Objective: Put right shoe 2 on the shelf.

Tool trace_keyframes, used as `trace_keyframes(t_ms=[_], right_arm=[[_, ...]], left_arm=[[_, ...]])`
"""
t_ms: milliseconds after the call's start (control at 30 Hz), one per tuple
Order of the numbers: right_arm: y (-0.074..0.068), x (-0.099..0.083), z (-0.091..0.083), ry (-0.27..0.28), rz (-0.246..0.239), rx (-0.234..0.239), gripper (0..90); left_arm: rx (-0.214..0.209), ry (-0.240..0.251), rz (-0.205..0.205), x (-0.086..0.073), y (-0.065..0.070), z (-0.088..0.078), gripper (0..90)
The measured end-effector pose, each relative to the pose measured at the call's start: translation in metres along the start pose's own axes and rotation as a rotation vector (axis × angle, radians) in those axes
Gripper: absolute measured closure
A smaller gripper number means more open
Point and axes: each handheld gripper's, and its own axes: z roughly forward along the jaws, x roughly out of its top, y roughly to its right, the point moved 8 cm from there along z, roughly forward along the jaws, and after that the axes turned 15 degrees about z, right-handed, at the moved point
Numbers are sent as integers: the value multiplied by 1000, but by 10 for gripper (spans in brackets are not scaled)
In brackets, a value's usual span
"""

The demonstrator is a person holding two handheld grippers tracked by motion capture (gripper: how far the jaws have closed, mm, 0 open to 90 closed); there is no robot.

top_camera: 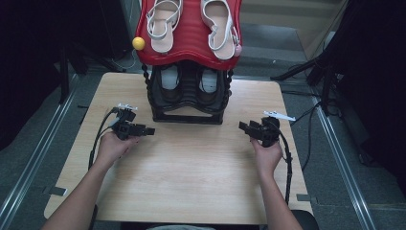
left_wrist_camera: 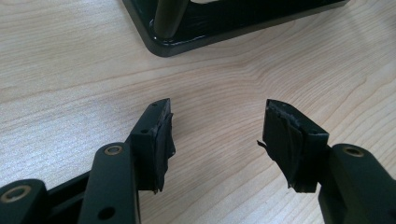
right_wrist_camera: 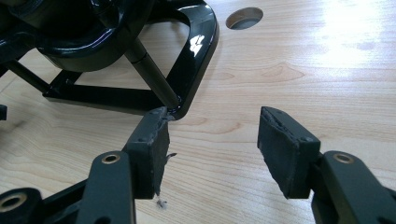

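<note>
A tiered shoe rack (top_camera: 187, 91) stands at the back middle of the wooden table (top_camera: 191, 167). Its red top shelf (top_camera: 187, 45) carries a pair of white sandals (top_camera: 165, 24), and dark shoes (top_camera: 170, 81) sit on the black shelf below. My left gripper (top_camera: 148, 131) rests on the table left of the rack, held in a hand, its jaws open over bare wood (left_wrist_camera: 215, 135). My right gripper (top_camera: 243, 126) rests to the rack's right, jaws open and empty (right_wrist_camera: 212, 135), close to the corner of the rack's black base (right_wrist_camera: 196, 70).
A yellow ball (top_camera: 138, 43) and a pink ball (top_camera: 238, 50) cap the red shelf's corners. A round hole (right_wrist_camera: 244, 17) is cut in the tabletop beyond the rack's base. Cables trail from both grippers. Dark stands and floor rails flank the table.
</note>
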Motion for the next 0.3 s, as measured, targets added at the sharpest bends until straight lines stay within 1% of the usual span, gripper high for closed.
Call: trace_keyframes(t_ms=[167, 200, 300], right_arm=[[0, 0, 1, -6, 1, 3, 440], [0, 1, 2, -4, -4, 3, 440], [0, 1, 3, -6, 0, 5, 440]], left_arm=[[-3, 9, -2, 1, 1, 1, 423], [-3, 8, -1, 1, 1, 1, 420], [2, 7, 7, 1, 2, 2, 413]])
